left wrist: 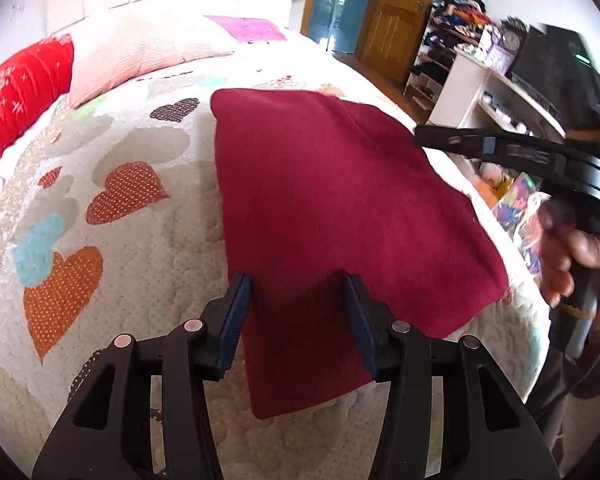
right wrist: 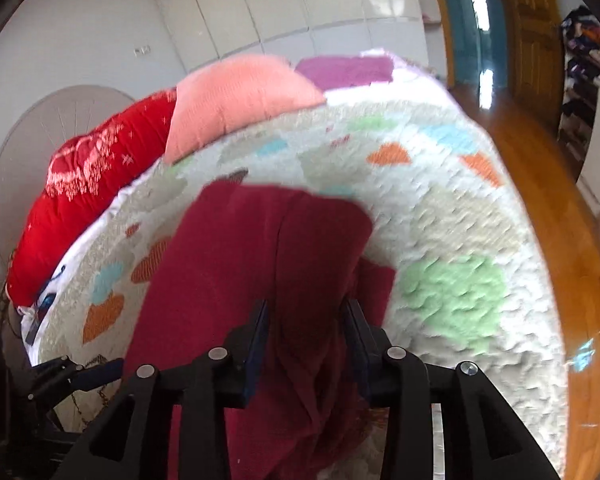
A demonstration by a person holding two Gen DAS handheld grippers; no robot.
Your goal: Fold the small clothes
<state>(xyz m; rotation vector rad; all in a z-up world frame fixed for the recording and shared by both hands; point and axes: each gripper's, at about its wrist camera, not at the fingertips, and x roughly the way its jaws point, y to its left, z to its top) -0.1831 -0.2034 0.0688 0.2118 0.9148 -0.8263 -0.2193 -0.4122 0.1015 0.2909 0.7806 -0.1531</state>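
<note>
While folded, maroon cloth (left wrist: 340, 208) nears quilt (left wrist: 140, 360) edge

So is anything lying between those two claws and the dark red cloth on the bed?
Nothing visible. The left gripper hangs open right over the dark red cloth, and the right gripper is open with cloth between its fingers.

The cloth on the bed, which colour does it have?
Dark red cloth, plain, with no pattern; the left wrist view shows it best.
</note>
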